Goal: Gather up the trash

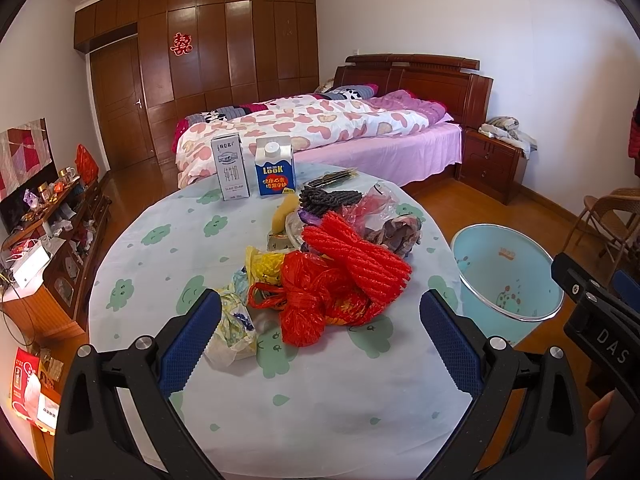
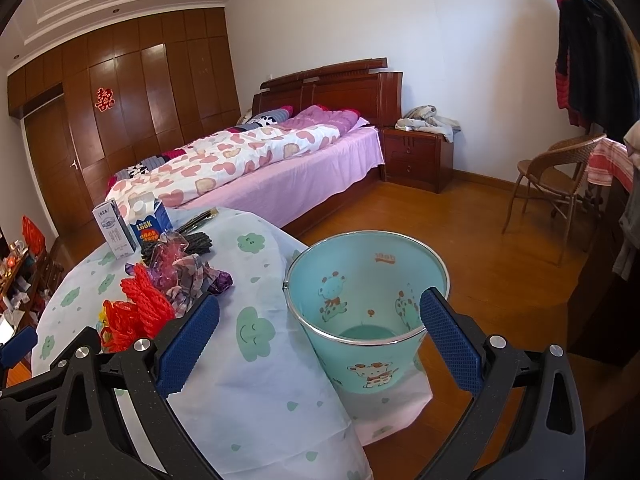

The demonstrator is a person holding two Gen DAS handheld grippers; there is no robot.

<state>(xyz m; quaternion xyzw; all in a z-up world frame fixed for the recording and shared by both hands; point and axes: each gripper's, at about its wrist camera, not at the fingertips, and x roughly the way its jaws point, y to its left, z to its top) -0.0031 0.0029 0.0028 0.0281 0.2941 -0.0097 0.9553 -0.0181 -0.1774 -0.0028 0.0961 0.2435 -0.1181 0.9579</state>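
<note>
Red plastic bags (image 1: 316, 300) and foam netting (image 1: 360, 256) are lying heaped at centre frame on the counter (image 1: 168, 240), untouched. You are holding the left tongs (image 1: 320, 336) spread wide just short of the heap, nothing pinched. Right tongs (image 2: 320, 340) are gaping too, framing the pale blue bin (image 2: 366, 304) at lower centre. Judging by this, collecting is only starting: next, close on one bag and carry it binward.

Bare desk (image 1: 320, 400) in front of the trash pile (image 1: 320, 280). Two cartons (image 1: 252, 168) block the far edge. Bucket (image 2: 366, 304) mouth unobstructed.
</note>
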